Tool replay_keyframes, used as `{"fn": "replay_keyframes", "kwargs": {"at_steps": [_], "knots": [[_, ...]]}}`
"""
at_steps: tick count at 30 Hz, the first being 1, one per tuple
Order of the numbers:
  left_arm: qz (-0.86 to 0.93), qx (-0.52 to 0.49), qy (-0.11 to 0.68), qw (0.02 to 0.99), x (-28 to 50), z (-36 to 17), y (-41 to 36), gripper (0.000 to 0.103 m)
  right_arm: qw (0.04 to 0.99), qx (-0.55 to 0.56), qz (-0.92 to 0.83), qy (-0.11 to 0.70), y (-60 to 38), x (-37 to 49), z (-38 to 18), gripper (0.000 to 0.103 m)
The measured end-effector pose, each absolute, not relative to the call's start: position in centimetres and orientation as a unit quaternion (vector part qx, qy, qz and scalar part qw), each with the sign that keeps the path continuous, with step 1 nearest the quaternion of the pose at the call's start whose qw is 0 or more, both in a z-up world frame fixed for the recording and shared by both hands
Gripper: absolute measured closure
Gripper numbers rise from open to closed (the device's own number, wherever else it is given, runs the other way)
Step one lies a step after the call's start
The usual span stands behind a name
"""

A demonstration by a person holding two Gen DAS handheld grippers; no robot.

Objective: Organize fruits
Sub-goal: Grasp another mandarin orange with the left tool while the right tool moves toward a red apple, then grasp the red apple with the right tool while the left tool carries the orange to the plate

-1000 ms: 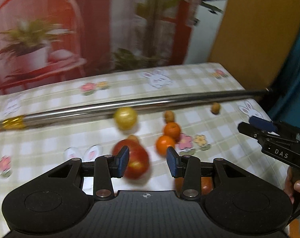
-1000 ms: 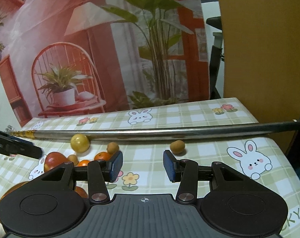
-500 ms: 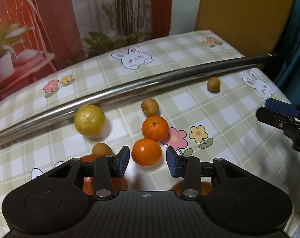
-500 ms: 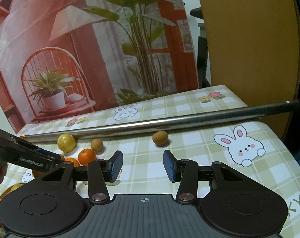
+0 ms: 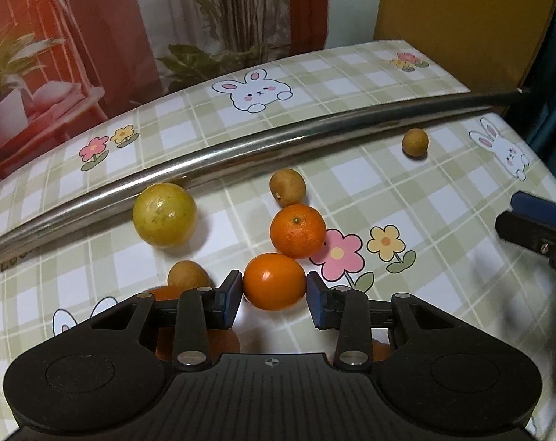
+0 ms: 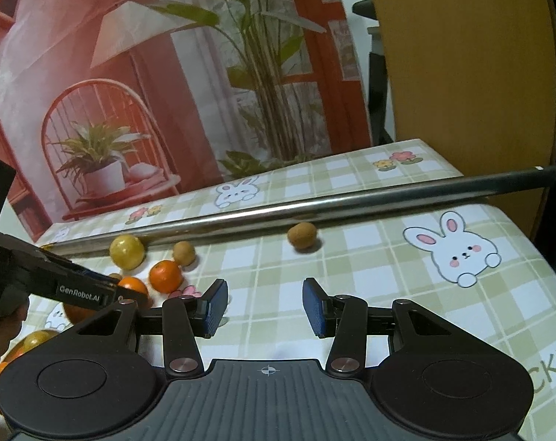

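Observation:
My left gripper point(image 5: 274, 300) is open, its blue pads flanking an orange point(image 5: 274, 281) low over the checked tablecloth. A second orange point(image 5: 297, 230) lies just beyond it. A yellow round fruit point(image 5: 164, 214) and a small brown fruit point(image 5: 287, 186) rest near a steel rod point(image 5: 241, 154). Another brown fruit point(image 5: 415, 142) lies far right, and one more point(image 5: 187, 275) sits left of the left pad. My right gripper point(image 6: 265, 310) is open and holds nothing; the far brown fruit point(image 6: 302, 235) lies ahead of it.
The steel rod point(image 6: 314, 207) crosses the whole table and overhangs its right edge. More fruit point(image 6: 31, 341) shows at the lower left under the left gripper's finger point(image 6: 79, 288). A printed backdrop and a wooden board stand behind the table.
My left gripper has moved forward and lower, so the near orange now sits between its pads. The right gripper has edged closer to the table; both stay open.

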State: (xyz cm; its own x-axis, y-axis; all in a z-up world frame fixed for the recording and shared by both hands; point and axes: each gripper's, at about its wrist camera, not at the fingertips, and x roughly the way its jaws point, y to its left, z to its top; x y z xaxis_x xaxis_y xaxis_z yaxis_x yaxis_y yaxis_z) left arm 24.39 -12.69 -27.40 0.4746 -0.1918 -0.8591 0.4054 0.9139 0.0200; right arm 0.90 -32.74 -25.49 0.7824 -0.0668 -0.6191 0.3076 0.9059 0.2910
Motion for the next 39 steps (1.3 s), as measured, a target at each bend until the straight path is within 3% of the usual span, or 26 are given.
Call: {"fn": "replay_keyframes", "kwargs": {"at_steps": [8,15,20,39], "knots": [[-0.186,0.079,0.457,0.866,21.9,-24.8,-10.9,0.063,0.925,0.188,-0.052,0.326,-29.5,1.6,-25.2,0.06],[-0.175,0.053,0.429,0.885,18.8,-22.0,-8.3,0.063,0.928,0.169,0.002,0.333,-25.7,2.9,-24.3,0.052],[-0.158,0.047,0.412,0.896,16.7,-20.8,-6.4,0.063,0.92,0.168,0.025,0.352,-24.2,3.9,-24.7,0.051],[-0.104,-0.023,0.403,0.909,11.4,-20.7,0.6,0.063,0.887,0.241,0.038,0.392,-22.6,6.0,-26.7,0.043]]}}
